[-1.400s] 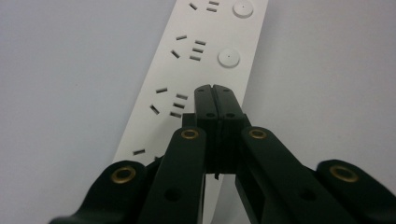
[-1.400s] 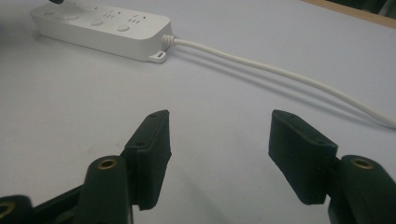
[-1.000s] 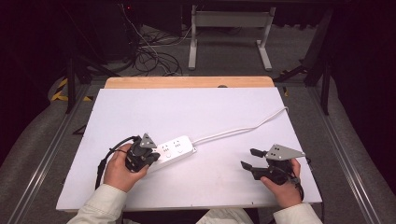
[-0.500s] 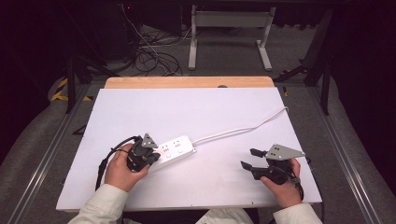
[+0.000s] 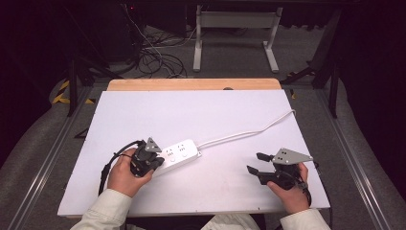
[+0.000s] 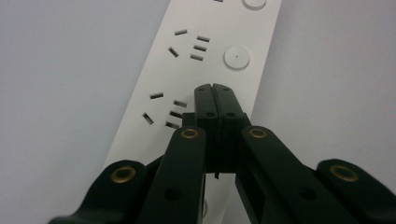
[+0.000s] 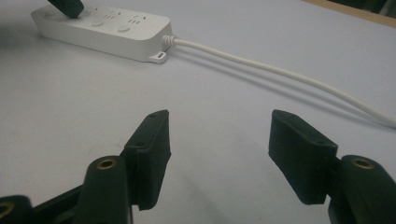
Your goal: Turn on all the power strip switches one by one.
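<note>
A white power strip (image 5: pixel 179 153) is seen lying flat on the white table surface (image 5: pixel 210 120), toward the near left part of it, with its length set at a slant. Its white cable (image 5: pixel 249 132) is led away across the surface toward the far right edge. In the left gripper view, socket slots and two round buttons are shown on the strip's top face.

The left gripper (image 6: pixel 215 91) is held over the near end of the power strip. Its two black jaws are pressed flat together with no gap, and nothing is gripped between them; the joined tips are placed on or just above the strip's top face, beside a group of socket slots and short of a round button (image 6: pixel 236 57). Whether the tips are touching the plastic cannot be told.

The right gripper (image 7: pixel 217 135) is held well apart from the strip, near the right front part of the table. Its jaws are spread wide and nothing is held between them. In the right gripper view, the power strip is seen farther off.
</note>
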The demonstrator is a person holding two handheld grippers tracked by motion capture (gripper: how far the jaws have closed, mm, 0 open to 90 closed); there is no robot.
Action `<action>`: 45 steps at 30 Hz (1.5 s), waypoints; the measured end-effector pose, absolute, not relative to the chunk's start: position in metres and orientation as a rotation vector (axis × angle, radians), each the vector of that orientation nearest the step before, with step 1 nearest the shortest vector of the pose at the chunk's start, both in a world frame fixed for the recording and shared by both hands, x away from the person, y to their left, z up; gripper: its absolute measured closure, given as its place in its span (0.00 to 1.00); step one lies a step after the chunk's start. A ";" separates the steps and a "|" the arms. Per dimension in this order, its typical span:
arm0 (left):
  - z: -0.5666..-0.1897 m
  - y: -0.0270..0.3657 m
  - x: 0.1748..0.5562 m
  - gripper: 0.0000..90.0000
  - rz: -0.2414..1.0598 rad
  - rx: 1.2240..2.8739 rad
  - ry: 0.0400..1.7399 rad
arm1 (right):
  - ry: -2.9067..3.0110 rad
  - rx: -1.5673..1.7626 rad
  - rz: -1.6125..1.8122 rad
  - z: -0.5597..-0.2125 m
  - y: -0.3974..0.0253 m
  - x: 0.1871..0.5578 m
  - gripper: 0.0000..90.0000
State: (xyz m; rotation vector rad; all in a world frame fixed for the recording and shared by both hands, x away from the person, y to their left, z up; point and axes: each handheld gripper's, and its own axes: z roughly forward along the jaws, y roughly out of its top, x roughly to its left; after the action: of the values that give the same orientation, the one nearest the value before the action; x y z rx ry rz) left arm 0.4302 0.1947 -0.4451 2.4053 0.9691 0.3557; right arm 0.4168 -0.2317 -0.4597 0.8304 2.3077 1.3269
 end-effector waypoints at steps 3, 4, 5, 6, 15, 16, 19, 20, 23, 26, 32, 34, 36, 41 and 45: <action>-0.446 0.195 0.430 1.00 0.359 2.399 0.968 | 2.309 0.830 1.329 -0.460 -0.231 0.417 0.44; -0.446 0.195 0.430 1.00 0.359 2.399 0.969 | 2.309 0.830 1.329 -0.460 -0.231 0.417 0.44; -0.446 0.195 0.430 1.00 0.362 2.395 0.975 | 2.309 0.830 1.328 -0.460 -0.231 0.417 0.44; -0.446 0.195 0.429 1.00 0.364 2.392 0.977 | 2.309 0.830 1.328 -0.460 -0.231 0.417 0.44; -0.448 0.195 0.428 1.00 0.382 2.388 0.974 | 2.307 0.829 1.326 -0.459 -0.231 0.416 0.44; -0.448 0.194 0.427 1.00 0.390 2.391 0.975 | 2.307 0.829 1.326 -0.459 -0.231 0.416 0.44; -0.449 0.193 0.426 1.00 0.410 2.389 0.977 | 2.307 0.830 1.329 -0.459 -0.232 0.416 0.44; -0.449 0.194 0.426 1.00 0.402 2.379 0.981 | 2.306 0.833 1.330 -0.459 -0.232 0.416 0.44; -0.450 0.195 0.427 1.00 0.390 2.377 0.981 | 2.306 0.832 1.334 -0.459 -0.232 0.416 0.44; -0.449 0.196 0.427 1.00 0.375 2.376 0.982 | 2.307 0.833 1.335 -0.459 -0.232 0.416 0.44; -0.443 0.203 0.424 1.00 0.407 2.293 0.968 | 2.301 0.837 1.343 -0.459 -0.233 0.417 0.44; -0.437 0.207 0.423 1.00 0.389 2.253 0.966 | 2.300 0.838 1.347 -0.459 -0.234 0.417 0.44; -0.433 0.209 0.421 1.00 0.396 2.250 0.955 | 2.301 0.841 1.349 -0.459 -0.234 0.417 0.44; -0.431 0.207 0.420 1.00 0.393 2.262 0.950 | 2.301 0.840 1.349 -0.459 -0.233 0.417 0.44; -0.432 0.203 0.422 1.00 0.387 2.276 0.944 | 2.302 0.841 1.345 -0.459 -0.234 0.418 0.44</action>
State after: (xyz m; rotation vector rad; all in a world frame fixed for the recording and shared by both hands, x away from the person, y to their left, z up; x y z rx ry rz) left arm 0.4216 0.2028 -0.4320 2.2764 0.9440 0.3867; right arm 0.4176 -0.2336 -0.4594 0.8409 2.3021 1.3452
